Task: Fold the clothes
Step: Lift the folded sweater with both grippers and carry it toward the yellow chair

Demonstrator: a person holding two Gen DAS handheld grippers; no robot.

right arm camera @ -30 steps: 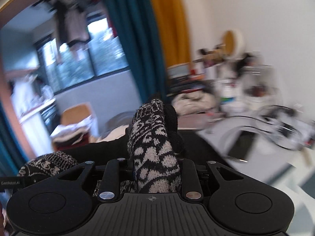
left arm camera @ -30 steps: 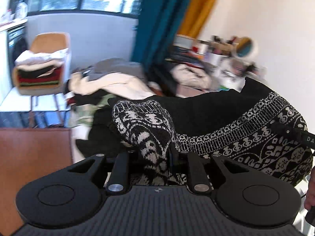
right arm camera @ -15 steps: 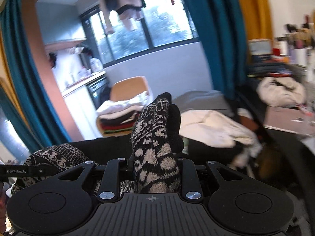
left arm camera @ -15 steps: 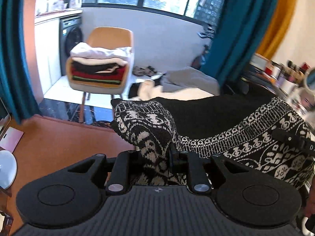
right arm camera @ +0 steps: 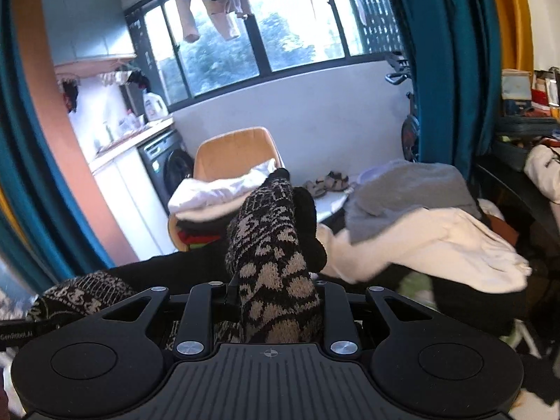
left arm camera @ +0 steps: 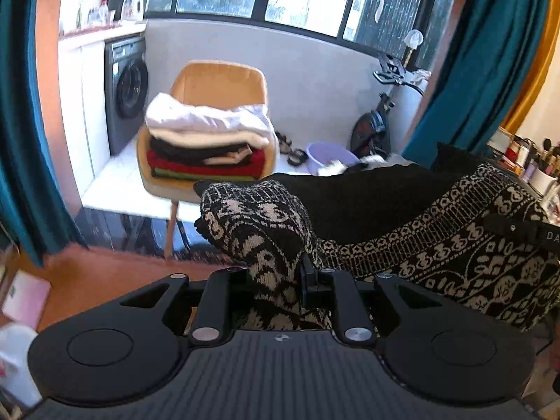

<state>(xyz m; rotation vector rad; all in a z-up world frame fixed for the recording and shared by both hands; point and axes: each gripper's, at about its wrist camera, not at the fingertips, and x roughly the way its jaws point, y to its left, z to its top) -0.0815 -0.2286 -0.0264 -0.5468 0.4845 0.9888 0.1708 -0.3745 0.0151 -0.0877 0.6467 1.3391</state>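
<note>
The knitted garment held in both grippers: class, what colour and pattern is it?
The knitted garment is black with a cream-white ornamental knit band, clearest in the left wrist view.

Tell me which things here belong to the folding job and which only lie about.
Job:
- black-and-cream patterned knitted garment
- left gripper
- right gripper
- stack of folded clothes on tan chair

Lying about:
- lilac plastic basin
- grey washing machine
</note>
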